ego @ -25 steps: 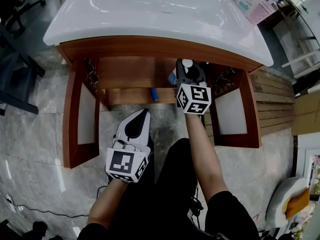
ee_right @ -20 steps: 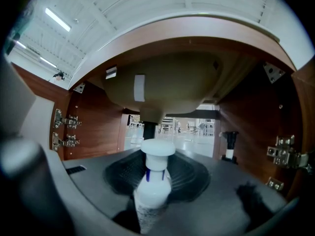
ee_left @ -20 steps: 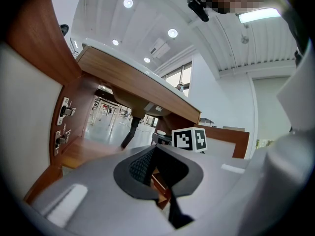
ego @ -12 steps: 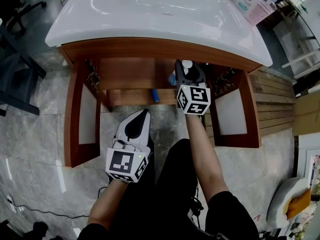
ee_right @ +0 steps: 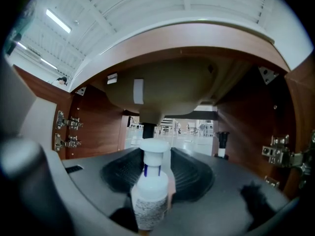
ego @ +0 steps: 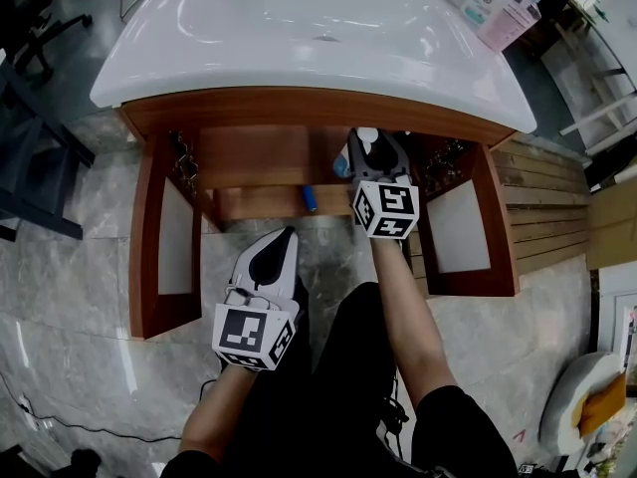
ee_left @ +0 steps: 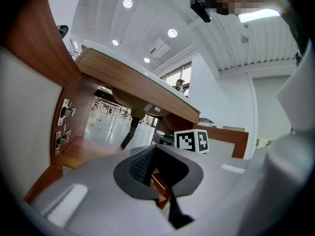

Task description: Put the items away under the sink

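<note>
Slatted wooden pallet (ego: 545, 202) on the grey marble floor (ego: 70, 237)

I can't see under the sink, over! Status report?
Right gripper jaws just opening, white bottle upright between them. Left gripper shut, empty. Drain pipe behind, clear of bottle.

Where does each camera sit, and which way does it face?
Head view: on the person's head, looking steeply down at sink, open cabinet, both forearms, left gripper, right gripper.
Left gripper view: low before the cabinet, facing in past own fingers.
Right gripper view: inside, under the basin; its fingers, just opening, flank a white bottle.
Head and left gripper views share the right gripper's marker cube.
</note>
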`<state>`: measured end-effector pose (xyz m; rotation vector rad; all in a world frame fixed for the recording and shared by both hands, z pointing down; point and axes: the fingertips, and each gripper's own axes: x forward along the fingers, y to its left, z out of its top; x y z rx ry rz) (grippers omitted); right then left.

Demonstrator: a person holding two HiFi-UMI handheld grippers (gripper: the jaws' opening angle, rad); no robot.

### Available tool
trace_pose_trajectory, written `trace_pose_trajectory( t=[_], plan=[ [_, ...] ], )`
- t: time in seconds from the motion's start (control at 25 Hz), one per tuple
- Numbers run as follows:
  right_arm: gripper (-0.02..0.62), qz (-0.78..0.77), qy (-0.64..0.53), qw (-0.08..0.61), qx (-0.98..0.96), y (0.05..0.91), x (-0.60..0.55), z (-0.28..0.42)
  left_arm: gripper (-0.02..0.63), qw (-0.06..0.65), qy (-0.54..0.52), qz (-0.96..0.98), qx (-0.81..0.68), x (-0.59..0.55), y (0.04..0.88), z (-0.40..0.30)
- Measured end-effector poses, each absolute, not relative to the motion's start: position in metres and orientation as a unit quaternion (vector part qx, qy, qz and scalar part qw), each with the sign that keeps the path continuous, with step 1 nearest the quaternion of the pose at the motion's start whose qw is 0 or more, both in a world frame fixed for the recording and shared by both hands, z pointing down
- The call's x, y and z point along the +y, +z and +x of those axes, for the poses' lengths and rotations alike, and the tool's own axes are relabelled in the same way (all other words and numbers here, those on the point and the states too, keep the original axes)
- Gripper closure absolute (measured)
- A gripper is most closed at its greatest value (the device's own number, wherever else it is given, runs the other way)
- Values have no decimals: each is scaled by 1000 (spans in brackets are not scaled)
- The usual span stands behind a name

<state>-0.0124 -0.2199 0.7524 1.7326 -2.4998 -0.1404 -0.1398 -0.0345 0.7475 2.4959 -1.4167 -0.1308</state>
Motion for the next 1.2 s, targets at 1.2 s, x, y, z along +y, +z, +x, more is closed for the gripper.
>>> trace_pose_trajectory(
  t=[1.2],
  plan=[
    [578,581,10,19,-814,766,-160,16,601,135,-33,867,-479,-40,727,-100]
  ],
)
